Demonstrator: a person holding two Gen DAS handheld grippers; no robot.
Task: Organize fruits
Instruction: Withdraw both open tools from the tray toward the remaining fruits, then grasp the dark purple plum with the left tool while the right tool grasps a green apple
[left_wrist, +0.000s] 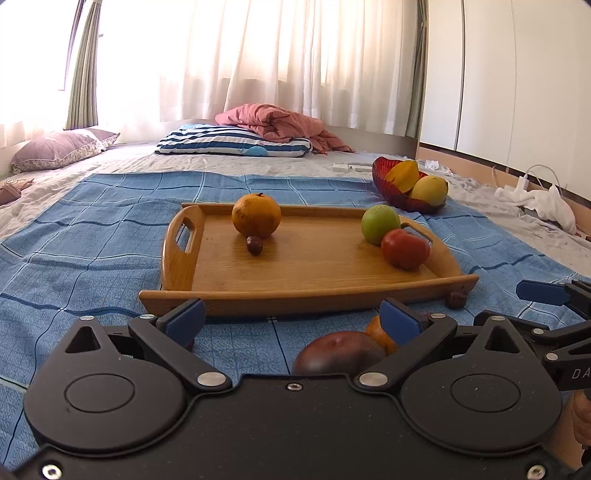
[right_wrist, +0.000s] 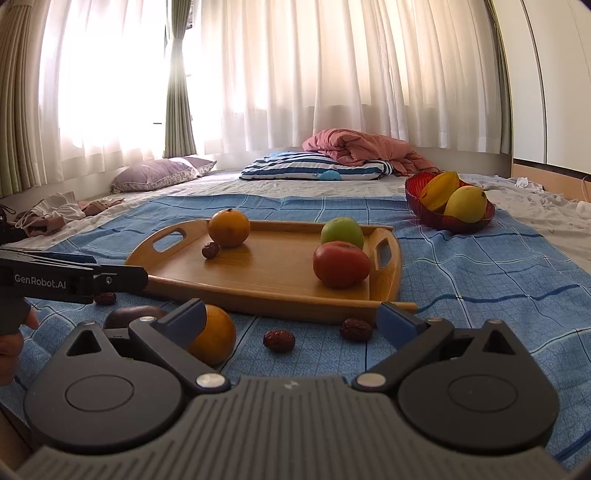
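**Q:** Four fruits sit on the wooden tray (left_wrist: 295, 266); how is the tray oriented?

**A:** Its long axis runs left to right on the blue cloth (left_wrist: 92, 229), a handle at each end. An orange (left_wrist: 256, 215) and a dark date (left_wrist: 254, 244) lie far left on it; a green apple (left_wrist: 379, 224) touches a red tomato (left_wrist: 404, 248) at the right. Far right, a red bowl (right_wrist: 424, 206) holds a starfruit (right_wrist: 439, 190) and a mango (right_wrist: 466, 204).

**Q:** And the tongs?

**A:** Both gape wide and grip nothing. The left gripper (left_wrist: 291, 319) hovers over a dark purple fruit (left_wrist: 338, 352); the right gripper (right_wrist: 291, 319) stands near a second orange (right_wrist: 218, 338) and two loose dates (right_wrist: 279, 340).

**Q:** Anything obscured?

**A:** The purple fruit is half hidden behind the gripper body, and whether the left pad touches the orange cannot be told.
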